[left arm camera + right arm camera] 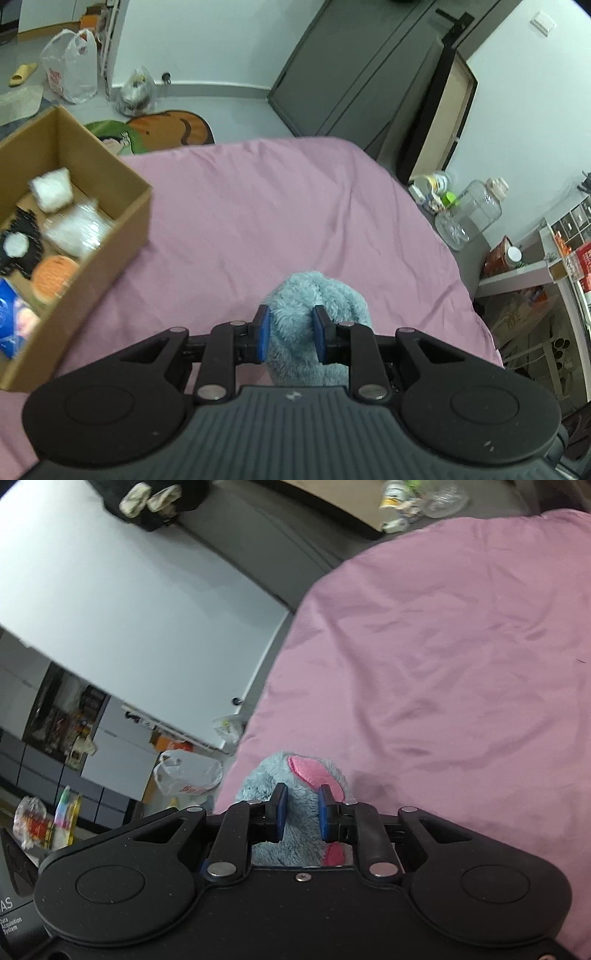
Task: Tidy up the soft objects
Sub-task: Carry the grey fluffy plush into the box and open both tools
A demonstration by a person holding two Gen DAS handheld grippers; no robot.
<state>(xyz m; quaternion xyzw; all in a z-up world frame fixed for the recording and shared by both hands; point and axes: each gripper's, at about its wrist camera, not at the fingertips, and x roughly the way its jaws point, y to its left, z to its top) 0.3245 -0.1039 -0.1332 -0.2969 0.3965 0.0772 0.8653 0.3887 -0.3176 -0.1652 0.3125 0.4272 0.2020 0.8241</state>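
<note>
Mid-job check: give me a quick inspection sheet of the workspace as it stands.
Surface: pink bedsheet, wrinkled, mostly bare.
Job's things: blue plush toy with pink patches, gripped by both tongs; cardboard box at the bed's left edge holds soft items, among them an orange round one.
Clutter: plastic bags and a slipper on the floor.
Grippers: left tongs shut on the plush; right tongs shut on the plush.
Cables: nothing seen.
Surroundings: grey door, shelf with jars.
</note>
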